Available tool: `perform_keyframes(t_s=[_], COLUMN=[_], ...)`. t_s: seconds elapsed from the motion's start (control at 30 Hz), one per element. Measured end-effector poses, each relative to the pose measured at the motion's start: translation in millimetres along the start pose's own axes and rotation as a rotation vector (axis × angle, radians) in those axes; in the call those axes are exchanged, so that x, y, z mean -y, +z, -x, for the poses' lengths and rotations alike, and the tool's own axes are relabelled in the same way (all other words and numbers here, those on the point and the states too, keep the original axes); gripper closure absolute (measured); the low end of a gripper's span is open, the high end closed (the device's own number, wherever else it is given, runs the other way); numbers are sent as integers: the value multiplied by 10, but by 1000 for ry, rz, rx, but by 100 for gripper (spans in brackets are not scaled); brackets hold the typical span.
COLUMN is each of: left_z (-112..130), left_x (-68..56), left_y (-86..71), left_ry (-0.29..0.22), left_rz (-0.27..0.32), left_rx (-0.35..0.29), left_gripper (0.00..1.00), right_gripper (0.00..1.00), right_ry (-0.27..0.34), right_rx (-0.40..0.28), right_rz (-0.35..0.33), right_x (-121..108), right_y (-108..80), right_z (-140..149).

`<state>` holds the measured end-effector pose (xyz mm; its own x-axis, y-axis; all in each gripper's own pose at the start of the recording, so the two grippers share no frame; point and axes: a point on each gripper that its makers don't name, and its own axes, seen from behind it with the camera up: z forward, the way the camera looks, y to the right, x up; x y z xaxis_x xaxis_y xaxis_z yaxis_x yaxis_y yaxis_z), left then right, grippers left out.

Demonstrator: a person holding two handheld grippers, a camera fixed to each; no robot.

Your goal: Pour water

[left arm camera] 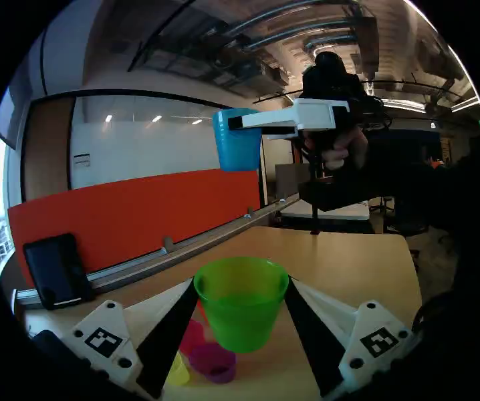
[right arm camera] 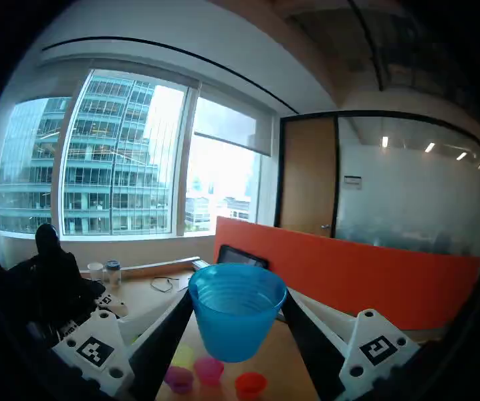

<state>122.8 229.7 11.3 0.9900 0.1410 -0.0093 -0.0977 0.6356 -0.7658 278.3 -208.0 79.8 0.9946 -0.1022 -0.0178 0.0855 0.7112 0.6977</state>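
Green cup [left arm camera: 241, 311]: smooth plastic, see-through, bit shiny. Blue cup [right arm camera: 237, 311]: see-through plastic, faint rings inside. Little pink cup [right arm camera: 208, 369]: smooth plastic. Table [left arm camera: 353, 260]: light wood, smooth, matt. Orange wall panel [left arm camera: 133, 214]: flat, matt. Tablet [left arm camera: 57, 271]: black, glossy.

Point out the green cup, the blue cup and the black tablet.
green cup [left arm camera: 241, 317], left gripper view, front wall.
blue cup [right arm camera: 236, 324], right gripper view, front wall.
black tablet [left arm camera: 58, 271], left gripper view, screen middle.

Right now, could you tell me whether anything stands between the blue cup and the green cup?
Nothing visible does: the blue cup, in the right gripper, hangs in open air above and beyond the green cup.
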Motion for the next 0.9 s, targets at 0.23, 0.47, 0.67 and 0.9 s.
perform_keyframes(t_s=[0.23, 0.47, 0.67, 0.9], left_z=[13, 65, 162, 259], left_x=[-42, -84, -126, -192], left_y=[44, 77, 93, 129], left_ry=[0, -1, 9, 2], left_rz=[11, 22, 31, 49], left_rx=[4, 15, 42, 64], left_gripper=[12, 12, 12, 12], right_gripper=[7, 7, 7, 7], right_ry=[-11, -9, -9, -9], right_rx=[2, 8, 23, 56], right_rz=[42, 49, 50, 41], right_x=[-191, -229, -260, -269], right_y=[-162, -241, -264, -282], right_z=[16, 46, 131, 315])
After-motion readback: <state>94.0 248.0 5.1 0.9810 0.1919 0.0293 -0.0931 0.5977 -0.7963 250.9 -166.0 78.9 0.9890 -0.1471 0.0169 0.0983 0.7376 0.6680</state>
